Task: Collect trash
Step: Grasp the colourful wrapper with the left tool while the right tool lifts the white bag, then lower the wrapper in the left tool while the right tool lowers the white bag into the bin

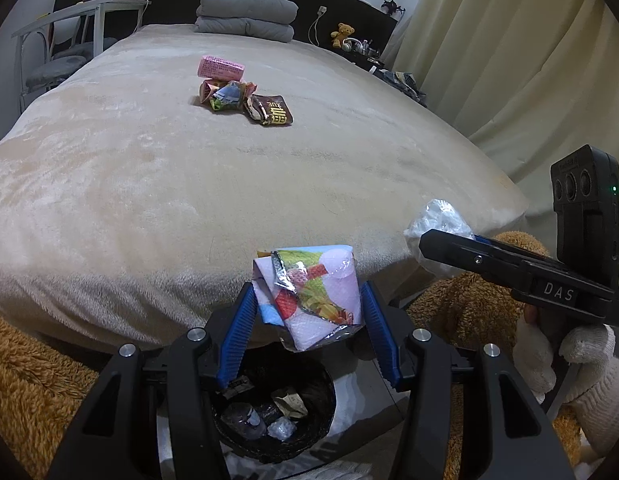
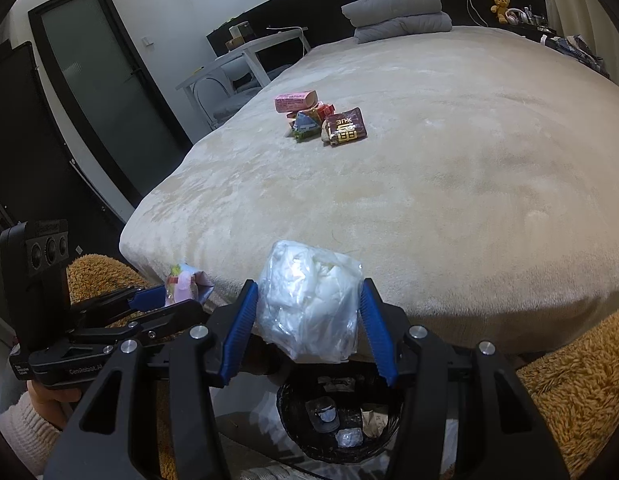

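Observation:
My left gripper (image 1: 309,300) is shut on a colourful snack wrapper (image 1: 313,296), held above a black-lined trash bin (image 1: 229,436) that has several scraps inside. My right gripper (image 2: 307,300) is shut on a crumpled clear plastic bag (image 2: 309,300), also over the trash bin (image 2: 293,436). In the left wrist view the right gripper (image 1: 425,240) reaches in from the right with the plastic bag (image 1: 437,216). The left gripper (image 2: 169,294) and its wrapper (image 2: 185,284) show at the left of the right wrist view. More trash lies mid-bed: a pink box (image 1: 220,67), crumpled wrappers (image 1: 225,96) and a brown packet (image 1: 271,110).
A beige blanket covers the bed (image 1: 149,184); folded grey bedding (image 1: 245,16) lies at its head. Brown shaggy rug (image 1: 25,368) flanks the bin. A white table and chair (image 1: 73,36) stand left of the bed, curtains (image 1: 509,60) to its right, a dark door (image 2: 97,76) further left.

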Motion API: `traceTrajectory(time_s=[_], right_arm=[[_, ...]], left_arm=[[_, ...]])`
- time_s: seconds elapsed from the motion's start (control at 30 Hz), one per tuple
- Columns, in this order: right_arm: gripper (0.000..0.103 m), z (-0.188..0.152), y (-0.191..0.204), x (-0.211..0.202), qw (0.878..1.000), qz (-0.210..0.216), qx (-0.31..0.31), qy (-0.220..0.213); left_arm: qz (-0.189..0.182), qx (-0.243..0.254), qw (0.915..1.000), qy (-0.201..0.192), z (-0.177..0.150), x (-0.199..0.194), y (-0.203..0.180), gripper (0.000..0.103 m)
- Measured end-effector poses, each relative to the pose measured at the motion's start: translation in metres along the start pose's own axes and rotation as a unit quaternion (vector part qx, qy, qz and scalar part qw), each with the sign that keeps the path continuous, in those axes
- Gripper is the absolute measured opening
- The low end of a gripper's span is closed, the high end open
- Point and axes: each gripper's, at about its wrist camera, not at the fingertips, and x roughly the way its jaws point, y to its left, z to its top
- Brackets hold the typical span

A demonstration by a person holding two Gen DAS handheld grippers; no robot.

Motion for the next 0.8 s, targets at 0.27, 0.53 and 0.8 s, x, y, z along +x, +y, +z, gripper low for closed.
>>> traceTrajectory(time_s=[0.27, 0.53, 0.8], right_arm=[[0.053, -0.011, 0.003, 0.008, 1.0, 0.003, 0.005, 0.026], [0.053, -0.024, -0.006, 0.024, 0.996, 0.007, 0.037, 0.076], [0.052, -0.036, -0.017, 0.051, 0.987, -0.018, 0.062, 0.148]], left_arm=[[-0.011, -0.009, 0.9997, 0.019, -0.014, 0.001, -0.002, 0.053], [-0.013, -0.009, 0.9978, 0.064, -0.024, 0.019, -0.006, 0.053], [0.017, -0.008, 0.9882, 0.152, -0.04, 0.054, -0.005, 0.053]])
